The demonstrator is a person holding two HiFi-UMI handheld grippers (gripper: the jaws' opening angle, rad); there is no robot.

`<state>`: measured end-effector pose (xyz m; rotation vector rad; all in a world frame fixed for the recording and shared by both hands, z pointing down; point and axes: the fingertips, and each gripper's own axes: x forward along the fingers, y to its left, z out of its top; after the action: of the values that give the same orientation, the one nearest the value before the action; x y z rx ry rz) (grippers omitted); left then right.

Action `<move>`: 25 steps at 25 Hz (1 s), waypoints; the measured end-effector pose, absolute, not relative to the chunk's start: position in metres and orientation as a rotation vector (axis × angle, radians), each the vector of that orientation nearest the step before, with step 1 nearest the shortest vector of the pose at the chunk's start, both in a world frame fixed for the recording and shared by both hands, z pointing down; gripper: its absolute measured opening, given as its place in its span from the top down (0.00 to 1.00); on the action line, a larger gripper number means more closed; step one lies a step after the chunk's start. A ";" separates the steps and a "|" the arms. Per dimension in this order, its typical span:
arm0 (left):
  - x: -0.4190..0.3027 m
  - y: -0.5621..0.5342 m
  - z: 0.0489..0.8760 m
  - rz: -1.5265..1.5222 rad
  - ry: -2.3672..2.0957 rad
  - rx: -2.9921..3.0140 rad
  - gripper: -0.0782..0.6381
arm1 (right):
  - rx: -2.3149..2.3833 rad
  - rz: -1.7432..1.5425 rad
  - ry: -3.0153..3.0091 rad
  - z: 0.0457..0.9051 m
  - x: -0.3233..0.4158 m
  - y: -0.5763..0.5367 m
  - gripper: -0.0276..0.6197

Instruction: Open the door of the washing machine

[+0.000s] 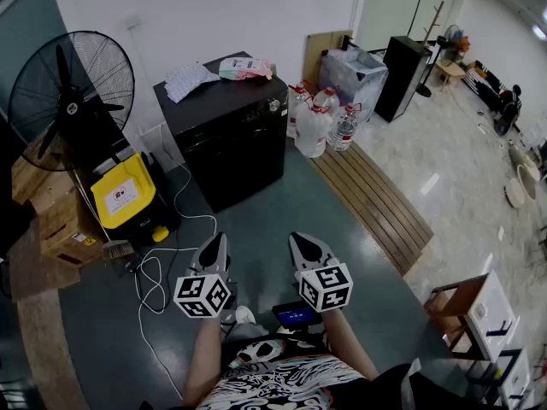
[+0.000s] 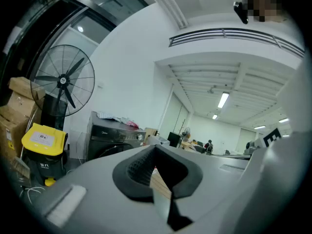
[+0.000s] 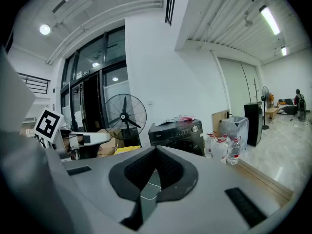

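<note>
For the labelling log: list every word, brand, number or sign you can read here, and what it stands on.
No text can be read in any view.
On the washing machine front panel: small mark, too blurred to read.
On the yellow bin: label too small.
On the cardboard box: sticker too small.
On the packets atop the washing machine: print blurred.
On the marker cubes: square patterns only, no letters.

The left tongs (image 1: 219,241) and the right tongs (image 1: 298,238) sit side by side. Both are closed on nothing, pointing forward and slightly down.

White wall (image 1: 214,15), dark floor (image 1: 273,220) (wooden strip (image 1: 372,199))
</note>
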<state>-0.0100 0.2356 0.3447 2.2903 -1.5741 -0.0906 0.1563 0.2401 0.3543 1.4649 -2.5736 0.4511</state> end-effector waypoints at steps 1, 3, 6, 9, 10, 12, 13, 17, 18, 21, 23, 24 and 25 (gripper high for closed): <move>-0.013 0.235 0.345 -0.082 -1.584 2.291 0.89 | 1.466 0.444 -2.573 0.354 0.155 0.240 0.95; -0.018 0.234 0.345 -0.059 -1.608 2.288 0.89 | 1.465 0.435 -2.570 0.355 0.153 0.241 0.95; -0.024 0.233 0.348 -0.020 -1.649 2.271 0.89 | 1.460 0.428 -2.567 0.355 0.153 0.242 0.95; -0.028 0.231 0.352 0.007 -1.684 2.263 0.89 | 1.461 0.426 -2.567 0.356 0.154 0.239 0.95; -0.030 0.231 0.353 0.012 -1.694 2.261 0.89 | 1.469 0.433 -2.565 0.356 0.154 0.238 0.95; -0.034 0.233 0.354 0.010 -1.708 2.261 0.89 | 1.500 0.462 -2.559 0.358 0.157 0.235 0.95; -0.036 0.232 0.354 0.003 -1.704 2.263 0.89 | 1.509 0.477 -2.554 0.360 0.157 0.232 0.95; -0.047 0.217 0.366 0.020 -1.675 2.258 0.70 | 1.435 0.524 -2.552 0.373 0.140 0.214 0.68; -0.051 0.211 0.372 0.045 -1.681 2.252 0.69 | 1.420 0.538 -2.547 0.378 0.135 0.208 0.68; -0.064 0.185 0.393 0.108 -1.688 2.239 0.68 | 1.391 0.544 -2.516 0.395 0.119 0.183 0.69; -0.075 0.155 0.410 0.144 -1.677 2.238 0.68 | 1.382 0.549 -2.508 0.406 0.107 0.155 0.68; -0.082 0.137 0.418 0.164 -1.669 2.240 0.68 | 1.385 0.553 -2.505 0.411 0.100 0.137 0.68; -0.090 0.116 0.425 0.186 -1.659 2.245 0.68 | 1.393 0.557 -2.499 0.415 0.091 0.118 0.68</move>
<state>-0.0899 0.1164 0.4249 2.2449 -1.6594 0.1863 0.0915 0.1176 0.4151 1.3931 -2.4995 0.5565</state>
